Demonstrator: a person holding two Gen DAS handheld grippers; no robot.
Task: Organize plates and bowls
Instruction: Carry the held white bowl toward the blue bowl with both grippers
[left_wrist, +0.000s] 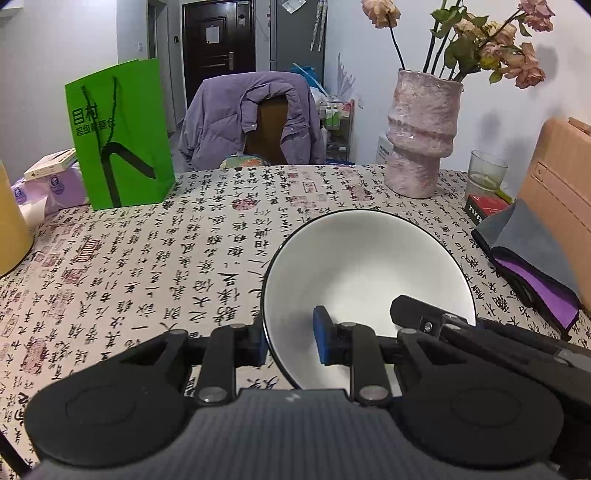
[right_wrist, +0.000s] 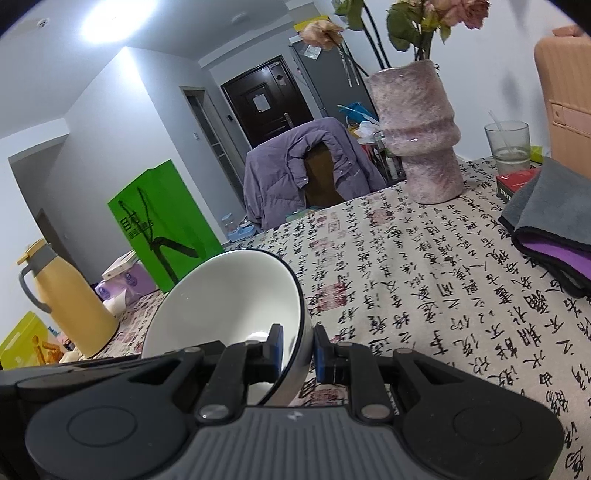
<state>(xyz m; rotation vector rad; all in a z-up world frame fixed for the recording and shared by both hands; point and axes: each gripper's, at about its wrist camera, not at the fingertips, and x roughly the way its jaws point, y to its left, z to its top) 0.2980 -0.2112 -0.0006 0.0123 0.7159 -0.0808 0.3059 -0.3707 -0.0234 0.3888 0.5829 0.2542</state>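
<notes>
A white bowl (left_wrist: 362, 266) with a thin dark rim hangs tilted above the calligraphy-print tablecloth (left_wrist: 147, 266), held from two sides. My left gripper (left_wrist: 291, 341) is shut on its left rim, one blue pad inside and one outside. In the same view the black finger of my right gripper (left_wrist: 424, 314) reaches in over the bowl's right edge. In the right wrist view the bowl (right_wrist: 236, 295) leans left, and my right gripper (right_wrist: 298, 350) is shut on its wall near the rim.
A green paper bag (left_wrist: 122, 136) stands at the back left and a pink vase (left_wrist: 421, 136) of dried roses at the back right. A glass (left_wrist: 485, 171), a red box (left_wrist: 485, 206) and folded grey-purple cloths (left_wrist: 532, 258) lie right. A yellow jug (right_wrist: 70, 306) stands left.
</notes>
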